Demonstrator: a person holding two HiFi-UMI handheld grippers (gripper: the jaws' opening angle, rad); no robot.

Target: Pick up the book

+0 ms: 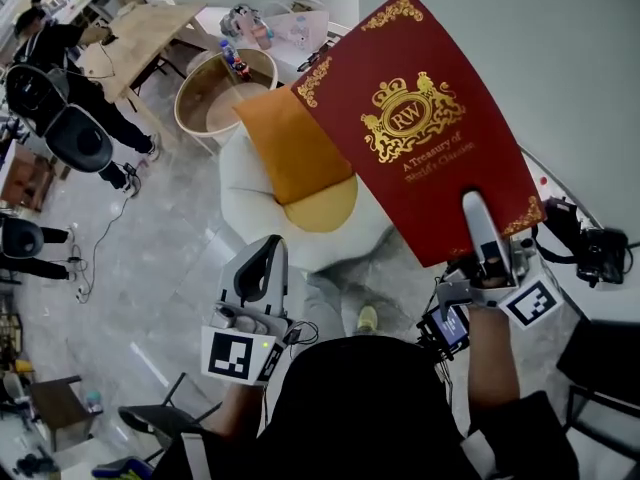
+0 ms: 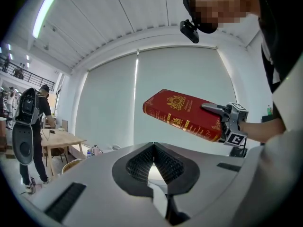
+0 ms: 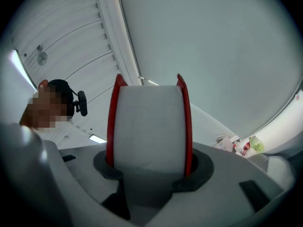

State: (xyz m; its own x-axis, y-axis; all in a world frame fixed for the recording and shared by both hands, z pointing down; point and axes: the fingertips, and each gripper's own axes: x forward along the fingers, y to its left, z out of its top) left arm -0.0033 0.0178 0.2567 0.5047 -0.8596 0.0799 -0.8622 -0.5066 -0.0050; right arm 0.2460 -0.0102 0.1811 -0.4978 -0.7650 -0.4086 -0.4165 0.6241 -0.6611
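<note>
Grey marbled floor (image 1: 170, 238) fills the room below the person. A long wooden table (image 1: 140, 33) stands at the far side, with a round table (image 1: 215, 93) near it. Closer in, a white seat (image 1: 255, 203) carries an orange cushion (image 1: 290, 148) and a yellow cushion (image 1: 322, 208). The red book (image 1: 420, 118) rests on no surface: it is up in the air, its page edge pinched between the jaws of the right gripper (image 1: 477, 218). The left gripper (image 1: 268, 253) is empty, its jaws pressed together.
</note>
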